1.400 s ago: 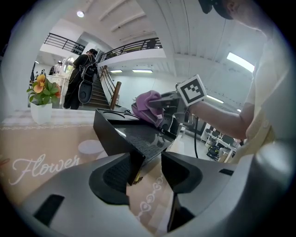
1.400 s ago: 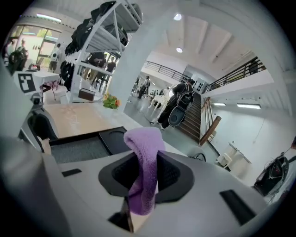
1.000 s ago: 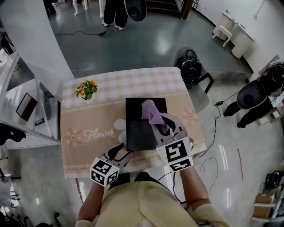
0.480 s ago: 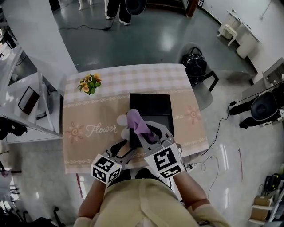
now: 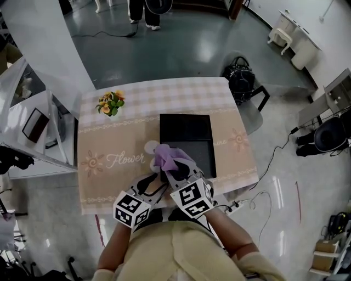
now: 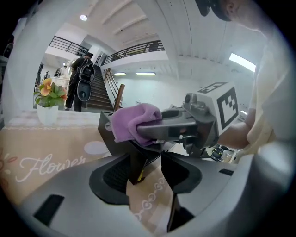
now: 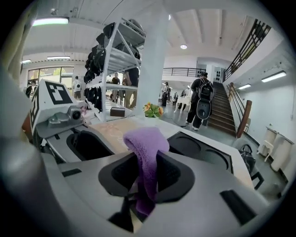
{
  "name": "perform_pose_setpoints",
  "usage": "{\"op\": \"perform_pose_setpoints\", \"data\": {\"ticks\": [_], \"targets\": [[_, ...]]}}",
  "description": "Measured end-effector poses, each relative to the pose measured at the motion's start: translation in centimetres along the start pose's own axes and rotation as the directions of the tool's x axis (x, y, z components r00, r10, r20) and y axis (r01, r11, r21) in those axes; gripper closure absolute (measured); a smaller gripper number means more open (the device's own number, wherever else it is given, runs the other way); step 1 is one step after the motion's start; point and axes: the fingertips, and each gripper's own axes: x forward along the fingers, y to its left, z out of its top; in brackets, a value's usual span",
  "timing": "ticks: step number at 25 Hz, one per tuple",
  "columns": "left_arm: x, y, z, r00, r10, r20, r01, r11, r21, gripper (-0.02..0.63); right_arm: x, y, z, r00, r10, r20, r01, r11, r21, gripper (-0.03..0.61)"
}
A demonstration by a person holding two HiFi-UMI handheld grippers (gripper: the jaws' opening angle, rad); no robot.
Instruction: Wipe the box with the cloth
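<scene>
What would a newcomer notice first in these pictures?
The purple cloth, clamped in the right gripper, stands out against the near left edge of the black box. A small pot of flowers sits near the far left corner of the table.

In the head view the cloth (image 5: 166, 156) and right gripper (image 5: 171, 167) hide the box (image 5: 186, 134) at its 7 o'clock corner, and the left gripper (image 5: 155, 184) has its tips partly covered by the right one. At 12 o'clock the top edge cuts a person (image 5: 143, 11) off above the legs. In the right gripper view the cloth's lower end sinks out of sight between the jaws
</scene>
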Motion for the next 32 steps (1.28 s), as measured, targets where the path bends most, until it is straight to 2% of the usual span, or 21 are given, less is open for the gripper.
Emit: {"op": "perform_pose_setpoints", "data": {"ticks": [6, 15, 28, 32], "targets": [[-0.3, 0.3, -0.2, 1.0, 0.003, -0.007, -0.003, 1.0, 0.004, 0.4, -0.3, -0.8, -0.7, 0.999, -0.027, -0.029, 0.026, 0.999, -0.031, 0.476], [-0.3, 0.4, 0.1, 1.0, -0.005, -0.008, 0.005, 1.0, 0.014, 0.4, -1.5, -4.2, -2.5, 0.98, -0.132, -0.147, 0.108, 0.982, -0.157, 0.476], [-0.3, 0.4, 0.9, 1.0, -0.006, 0.001, 0.006, 1.0, 0.015, 0.401, -3.4, -6.9, -4.4, 0.951, -0.208, -0.23, 0.174, 0.972, -0.158, 0.476], [0.0, 0.2, 1.1, 1.0, -0.008, 0.006, 0.008, 1.0, 0.016, 0.405, -3.7, -7.5, -4.8, 0.934, -0.245, -0.26, 0.205, 0.963, -0.173, 0.476]]}}
